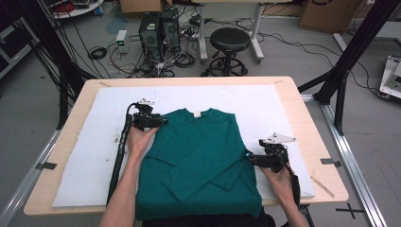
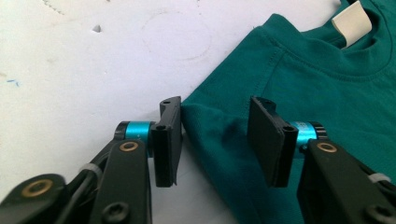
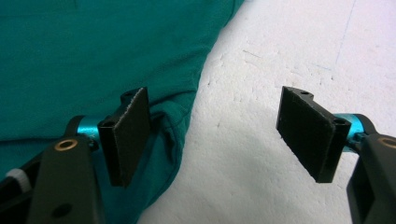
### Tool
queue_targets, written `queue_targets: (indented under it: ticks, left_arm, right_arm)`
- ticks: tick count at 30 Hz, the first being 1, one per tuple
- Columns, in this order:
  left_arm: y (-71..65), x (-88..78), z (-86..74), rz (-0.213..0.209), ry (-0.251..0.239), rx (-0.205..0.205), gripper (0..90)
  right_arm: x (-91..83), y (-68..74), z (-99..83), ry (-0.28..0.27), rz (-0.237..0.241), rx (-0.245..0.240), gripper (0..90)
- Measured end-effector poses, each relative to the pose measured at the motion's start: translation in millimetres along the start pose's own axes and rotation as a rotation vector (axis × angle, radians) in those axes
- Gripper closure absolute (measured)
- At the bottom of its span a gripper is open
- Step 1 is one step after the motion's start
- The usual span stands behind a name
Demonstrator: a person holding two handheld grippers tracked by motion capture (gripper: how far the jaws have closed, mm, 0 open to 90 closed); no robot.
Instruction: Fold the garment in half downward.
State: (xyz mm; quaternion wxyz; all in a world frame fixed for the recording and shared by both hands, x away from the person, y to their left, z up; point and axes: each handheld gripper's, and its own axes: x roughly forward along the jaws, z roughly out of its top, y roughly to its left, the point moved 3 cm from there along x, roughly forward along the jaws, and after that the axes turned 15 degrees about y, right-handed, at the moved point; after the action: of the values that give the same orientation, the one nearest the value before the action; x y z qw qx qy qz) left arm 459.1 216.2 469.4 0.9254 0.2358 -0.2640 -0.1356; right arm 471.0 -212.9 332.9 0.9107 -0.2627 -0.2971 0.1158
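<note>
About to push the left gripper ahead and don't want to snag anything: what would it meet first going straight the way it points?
The left gripper already straddles the green shirt's shoulder edge. Straight ahead it would likely ride further onto the shoulder fabric, toward the collar; depth is hard to judge.

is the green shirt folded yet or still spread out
Partly folded: the teal long-sleeved cotton shirt lies flat on the white foam board, both sleeves crossed over its front, body still full length.

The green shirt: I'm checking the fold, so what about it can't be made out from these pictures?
- Green shirt hem, high view: cut off by the bottom edge, past the table rim.
- Neck label print, left gripper view: too small, partly cropped.
- Cloth under the crossed sleeves, high view: covered by them.
</note>
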Motion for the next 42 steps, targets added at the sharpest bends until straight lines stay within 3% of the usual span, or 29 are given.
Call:
queue_targets:
  ticks: [3,7,10,15,17,26,30,35,42]
  left_arm:
    - [0.0,0.1,-0.5,-0.015,-0.001,0.008,62.2]
    - [-1.3,0.3,-0.9,-0.003,0.0,0.014,65.6]
    - [0.5,-0.2,-1.6,-0.023,-0.004,-0.002,70.0]
    - [0.8,-0.2,-2.4,-0.06,-0.005,0.004,81.3]
    - [2.8,-0.3,-2.5,-0.077,-0.008,-0.016,84.3]
    - [1.2,-0.3,-2.8,-0.062,-0.007,-0.006,85.9]
    - [0.5,-0.3,-2.9,-0.055,-0.007,0.0,85.9]
    - [0.4,-0.3,-3.0,-0.055,-0.008,0.0,86.1]
    - [-0.2,-0.2,-3.1,-0.049,-0.011,0.002,86.0]
  right_arm:
    - [-0.3,-0.5,0.0,-0.004,-0.002,0.001,27.0]
    - [-0.3,-0.6,-0.1,-0.005,0.0,-0.002,27.0]
    - [-0.3,-0.4,-0.2,-0.006,0.001,-0.001,27.0]
    - [-0.7,-0.2,-0.5,-0.004,0.005,0.001,26.9]
    - [-0.6,-0.3,-0.4,-0.005,0.007,0.001,26.9]
    - [-1.3,-2.5,0.3,-0.008,0.025,0.012,26.9]
    - [-1.7,-6.3,3.1,-0.009,0.049,0.038,27.0]
    - [2.8,-13.5,15.1,0.011,0.063,0.069,27.3]
    - [10.8,-26.3,47.9,0.012,0.095,0.094,30.2]
